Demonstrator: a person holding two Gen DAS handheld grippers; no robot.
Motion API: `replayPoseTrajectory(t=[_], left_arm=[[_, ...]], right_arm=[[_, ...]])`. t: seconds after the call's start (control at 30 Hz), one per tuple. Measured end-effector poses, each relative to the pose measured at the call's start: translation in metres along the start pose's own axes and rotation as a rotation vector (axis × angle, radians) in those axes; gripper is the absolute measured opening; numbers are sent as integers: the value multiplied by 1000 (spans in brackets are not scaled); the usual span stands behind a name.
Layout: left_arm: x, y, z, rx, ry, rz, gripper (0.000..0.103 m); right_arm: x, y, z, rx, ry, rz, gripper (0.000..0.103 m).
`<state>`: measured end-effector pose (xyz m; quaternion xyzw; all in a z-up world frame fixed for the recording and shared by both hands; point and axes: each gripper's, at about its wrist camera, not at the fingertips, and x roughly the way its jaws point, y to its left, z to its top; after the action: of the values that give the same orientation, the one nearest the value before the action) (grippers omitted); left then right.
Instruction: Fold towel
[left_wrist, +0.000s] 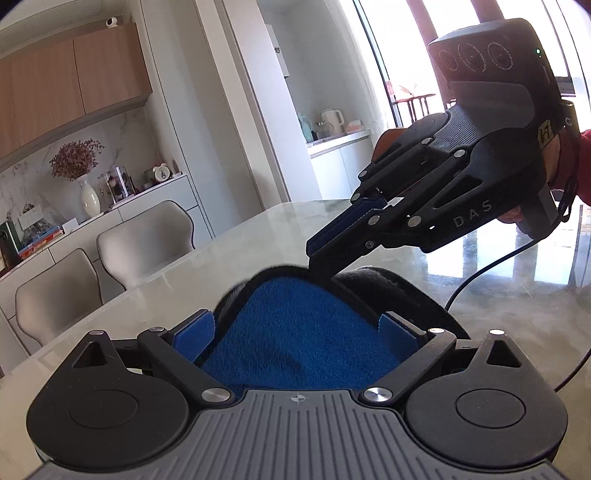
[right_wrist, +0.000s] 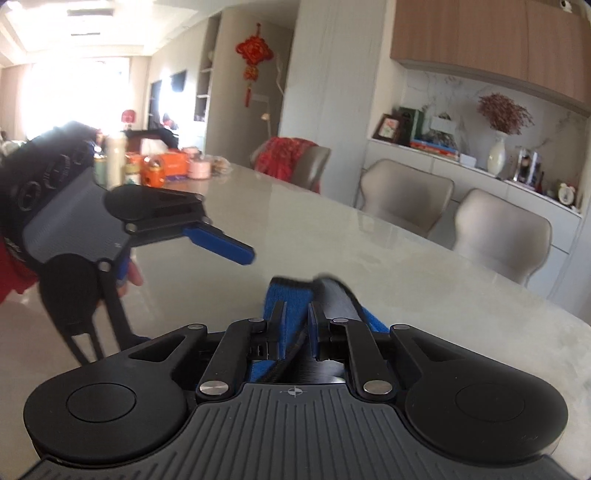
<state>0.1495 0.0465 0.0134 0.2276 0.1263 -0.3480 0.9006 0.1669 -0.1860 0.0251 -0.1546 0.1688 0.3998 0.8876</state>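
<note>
Your left gripper (left_wrist: 295, 328) has its fingers spread wide, clamping nothing; the blue pads (left_wrist: 194, 338) sit either side of the towel (left_wrist: 295, 332), which bulges up between them — blue face toward the camera, dark edge curling over the far side; whether the pads touch the cloth, can't tell. In the right wrist view that same gripper (right_wrist: 236, 251) shows at left, blurred, one blue finger sticking out over the table (right_wrist: 332, 236), above the surface.

Your right gripper (right_wrist: 295, 317) is clamped on the towel (right_wrist: 288, 295); the fingers are nearly together, with a fold of blue cloth and its dark edge pinched between them. From the left wrist view it (left_wrist: 317, 258) comes in from the upper right, tips down, biting the top edge of the towel.

The towel is lifted off the pale marble table (left_wrist: 166, 280) at the pinch; the rest is hidden behind the gripper bodies. Beige chairs (right_wrist: 502, 229) stand along the table's far side.
</note>
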Motion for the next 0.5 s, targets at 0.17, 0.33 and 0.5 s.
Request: replayPoseTrajectory(t=[0.17,0.33,0.5], left_arm=[[-7,-5,0,11,-6,4,98],[-6,-7,-5,-9,2,-5,98],[1,-8,-10,-5,10,-14,98]], right_arm=[[5,5,-2,-4,36,-30,11],[14,-3,-6,53,74,-97,14],[27,-15,-9,100,102,-79,14]])
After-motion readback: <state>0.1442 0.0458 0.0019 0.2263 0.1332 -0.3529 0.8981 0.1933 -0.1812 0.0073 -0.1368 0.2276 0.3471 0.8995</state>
